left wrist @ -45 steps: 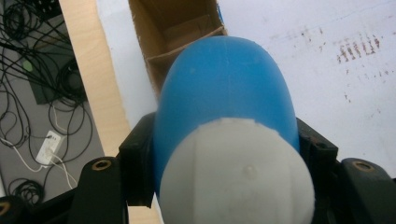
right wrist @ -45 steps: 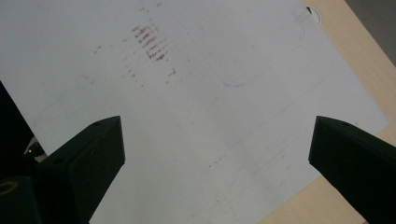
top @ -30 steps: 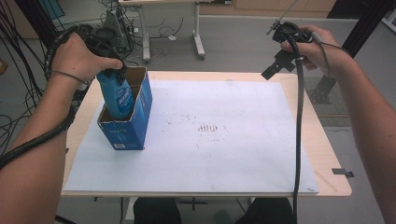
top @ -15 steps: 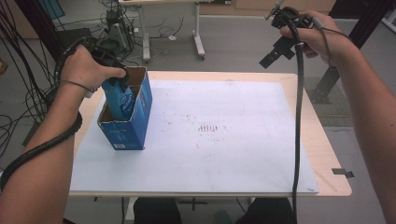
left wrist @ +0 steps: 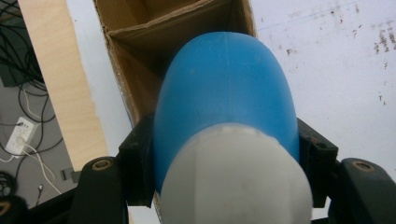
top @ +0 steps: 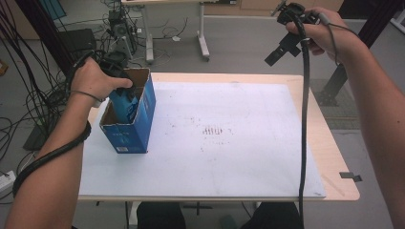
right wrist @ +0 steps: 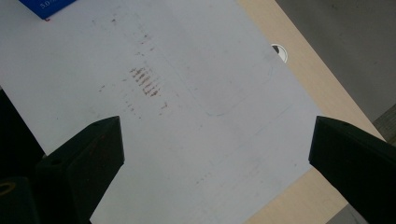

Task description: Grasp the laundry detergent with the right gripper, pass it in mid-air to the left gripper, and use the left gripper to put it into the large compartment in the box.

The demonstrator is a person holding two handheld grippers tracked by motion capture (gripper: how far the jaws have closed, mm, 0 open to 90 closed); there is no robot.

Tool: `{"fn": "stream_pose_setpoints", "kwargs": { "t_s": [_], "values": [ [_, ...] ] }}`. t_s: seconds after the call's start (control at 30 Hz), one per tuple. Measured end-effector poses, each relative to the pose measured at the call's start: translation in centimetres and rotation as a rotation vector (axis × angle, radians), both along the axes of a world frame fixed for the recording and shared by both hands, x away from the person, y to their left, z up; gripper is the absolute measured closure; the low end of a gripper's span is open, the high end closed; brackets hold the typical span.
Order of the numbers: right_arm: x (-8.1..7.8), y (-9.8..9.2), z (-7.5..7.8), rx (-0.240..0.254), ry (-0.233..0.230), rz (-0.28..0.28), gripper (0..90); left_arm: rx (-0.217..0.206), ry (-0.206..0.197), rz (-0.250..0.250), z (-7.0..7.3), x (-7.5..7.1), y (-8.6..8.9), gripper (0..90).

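Where hidden above: white-capped bottle (clamped)

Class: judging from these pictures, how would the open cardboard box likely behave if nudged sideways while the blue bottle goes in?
The cardboard box looks thin-walled and tall, so it would probably slide or tip. The blue bottle, clamped in the left gripper, might steady it once inside.

Grey floor all round, strewn with black cables at left. Light wooden table under a white, smudged sheet. Beyond, a second desk on white legs, dark equipment beside.
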State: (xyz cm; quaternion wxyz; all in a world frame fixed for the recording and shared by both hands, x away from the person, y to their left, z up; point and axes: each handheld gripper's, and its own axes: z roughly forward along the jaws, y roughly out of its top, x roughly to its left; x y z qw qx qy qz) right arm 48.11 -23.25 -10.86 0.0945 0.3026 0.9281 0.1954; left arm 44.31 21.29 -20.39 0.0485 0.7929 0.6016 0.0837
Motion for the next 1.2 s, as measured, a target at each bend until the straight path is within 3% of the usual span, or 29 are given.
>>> {"fn": "stream_pose_setpoints", "kwargs": {
  "t_s": [0.5,1.2],
  "values": [
    [0.1,0.5,-0.2,0.003,0.005,0.015,3.4,-0.003,-0.006,0.038,-2.6,0.2,0.6,37.7],
    [0.1,0.6,-0.2,0.003,0.009,0.020,3.6,-0.014,0.031,0.071,-6.0,0.6,1.1,37.6]
  ]
}}
